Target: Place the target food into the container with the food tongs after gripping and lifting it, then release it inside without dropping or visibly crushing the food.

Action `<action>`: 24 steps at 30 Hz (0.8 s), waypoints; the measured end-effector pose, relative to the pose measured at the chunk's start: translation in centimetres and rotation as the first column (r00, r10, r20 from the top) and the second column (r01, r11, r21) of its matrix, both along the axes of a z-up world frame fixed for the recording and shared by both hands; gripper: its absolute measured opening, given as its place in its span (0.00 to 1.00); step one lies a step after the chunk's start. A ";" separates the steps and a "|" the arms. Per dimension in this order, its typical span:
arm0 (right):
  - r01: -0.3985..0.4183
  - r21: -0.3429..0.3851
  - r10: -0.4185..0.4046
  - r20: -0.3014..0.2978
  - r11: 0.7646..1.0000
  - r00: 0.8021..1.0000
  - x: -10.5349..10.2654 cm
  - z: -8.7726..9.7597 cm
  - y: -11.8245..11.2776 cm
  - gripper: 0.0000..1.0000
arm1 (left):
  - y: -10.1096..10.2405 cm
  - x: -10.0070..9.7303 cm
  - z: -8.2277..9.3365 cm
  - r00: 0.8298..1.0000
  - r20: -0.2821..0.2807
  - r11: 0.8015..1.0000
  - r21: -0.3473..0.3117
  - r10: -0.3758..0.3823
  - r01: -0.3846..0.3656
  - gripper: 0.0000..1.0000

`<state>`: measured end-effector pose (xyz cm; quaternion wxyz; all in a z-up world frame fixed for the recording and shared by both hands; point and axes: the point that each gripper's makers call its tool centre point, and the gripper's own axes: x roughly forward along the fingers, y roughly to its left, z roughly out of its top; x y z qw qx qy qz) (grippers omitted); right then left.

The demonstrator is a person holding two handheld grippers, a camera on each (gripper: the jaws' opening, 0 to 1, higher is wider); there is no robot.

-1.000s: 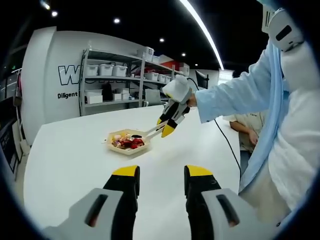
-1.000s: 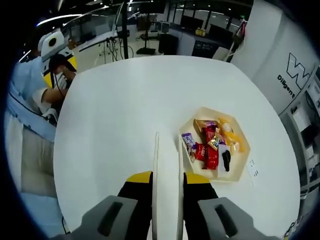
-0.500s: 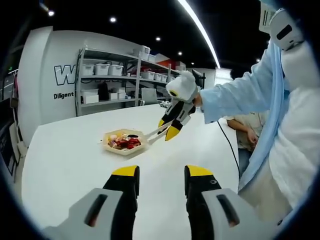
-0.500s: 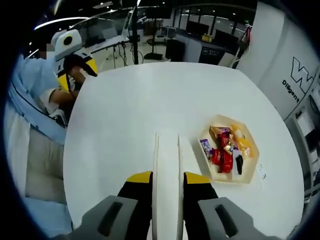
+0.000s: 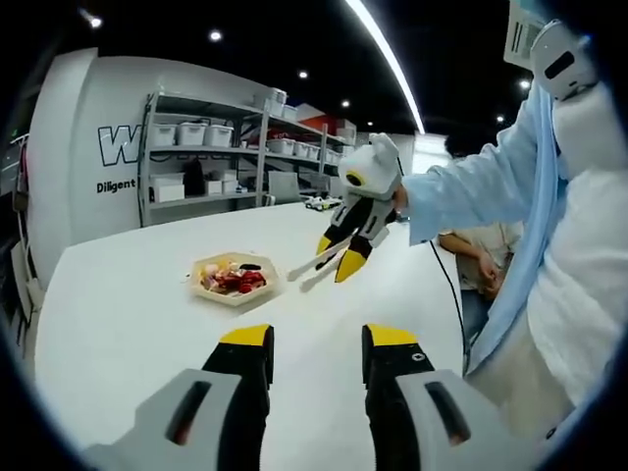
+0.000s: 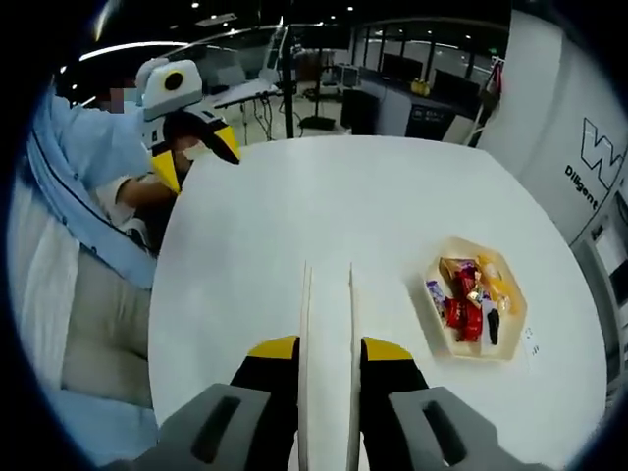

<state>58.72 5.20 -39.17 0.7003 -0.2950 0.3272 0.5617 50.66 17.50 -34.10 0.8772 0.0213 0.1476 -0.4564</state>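
Right claw (image 6: 326, 294) clamps the tongs (image 6: 327, 334), nothing between their tips; left claw (image 5: 316, 353) gapes. Tray (image 6: 478, 304) snacks look light, crinkly: pinch mid-packet.

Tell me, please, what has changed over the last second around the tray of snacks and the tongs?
The right gripper, holding the tongs, has drawn back from the tray of snacks and risen higher above the white table; the tongs' tips no longer reach the tray. Nothing was picked up or released. The tray, its snacks and the left gripper stayed as they were.
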 end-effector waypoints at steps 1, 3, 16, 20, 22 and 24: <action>-0.001 0.001 0.001 -0.004 1.000 1.000 -0.2 0.0 -0.1 0.14 | -0.2 0.0 -0.1 1.000 -0.001 1.000 0.002 -0.006 0.006 0.34; -0.002 0.007 0.002 -0.007 1.000 1.000 -0.5 0.0 -0.2 0.14 | -0.5 0.0 -0.2 1.000 -0.005 1.000 0.003 -0.016 0.016 0.34; -0.039 0.061 0.041 -0.030 0.997 0.999 -3.1 1.0 0.2 0.14 | -3.2 0.3 -0.4 0.992 -0.022 0.992 -0.024 -0.123 0.123 0.34; -0.055 0.071 0.058 -0.035 0.996 0.998 -3.8 1.3 0.2 0.14 | -3.7 0.2 -0.3 0.988 -0.034 0.988 -0.039 -0.149 0.148 0.34; -0.063 0.081 0.066 -0.036 0.995 0.997 -4.1 1.5 0.3 0.14 | -3.8 0.0 -0.2 0.986 -0.031 0.986 -0.042 -0.162 0.161 0.34; -0.075 0.093 0.079 -0.038 0.993 0.996 -4.6 1.9 0.5 0.15 | -4.0 -0.1 -0.1 0.985 -0.031 0.984 -0.044 -0.172 0.170 0.34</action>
